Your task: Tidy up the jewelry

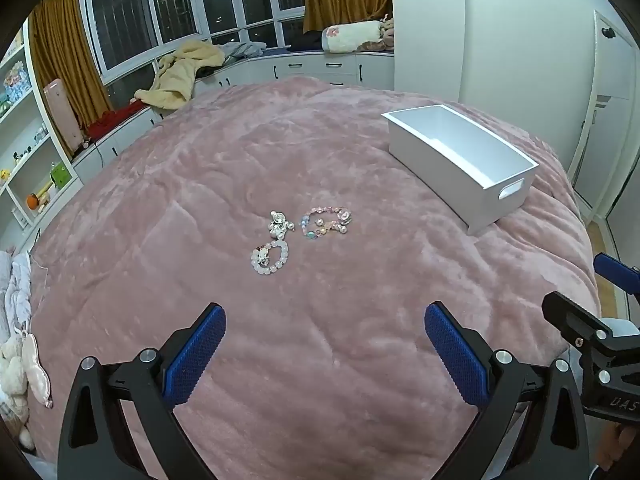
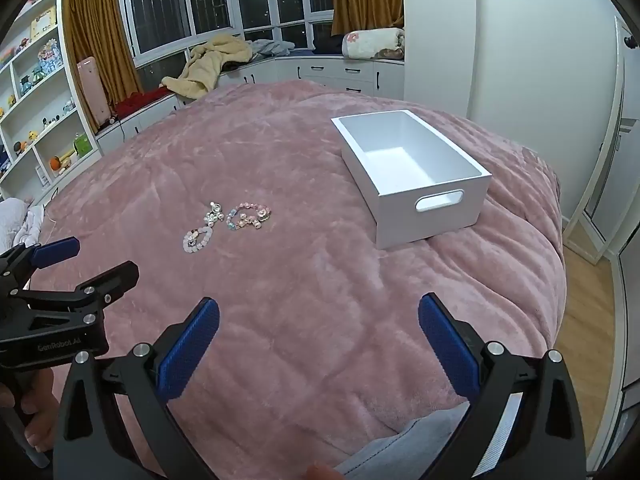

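Two tools wide open, left tool (image 1: 324, 322), right tool (image 2: 318, 316), both empty

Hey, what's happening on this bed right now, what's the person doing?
A person holds a claw in each hand above a pink plush bedspread. Both the left claw and the right claw are open and empty. Three beaded bracelets lie untouched: a pale pink one, a silvery clustered one and a multicoloured pastel one. The white rectangular storage box to their right looks empty, so sorting has not started.

Three beaded bracelets (image 1: 304, 236) clustered on blanket; white box (image 2: 412, 176) apart.
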Motion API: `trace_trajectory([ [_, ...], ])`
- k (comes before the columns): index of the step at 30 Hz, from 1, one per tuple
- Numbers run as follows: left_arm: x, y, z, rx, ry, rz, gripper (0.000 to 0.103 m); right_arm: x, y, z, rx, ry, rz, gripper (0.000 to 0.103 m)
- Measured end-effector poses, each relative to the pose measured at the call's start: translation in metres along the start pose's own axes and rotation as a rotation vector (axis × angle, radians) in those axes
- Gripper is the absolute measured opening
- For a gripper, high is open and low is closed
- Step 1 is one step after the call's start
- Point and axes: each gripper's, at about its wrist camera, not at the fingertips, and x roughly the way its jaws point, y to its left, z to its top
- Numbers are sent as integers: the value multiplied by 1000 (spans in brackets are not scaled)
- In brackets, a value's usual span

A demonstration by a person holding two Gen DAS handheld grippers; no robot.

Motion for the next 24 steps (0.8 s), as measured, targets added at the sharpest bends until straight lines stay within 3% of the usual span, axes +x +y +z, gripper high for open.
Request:
trace_trajectory([
  [24,-1,-1,2,-5,-4,-18,101,1,0,1,10,4,6,98],
])
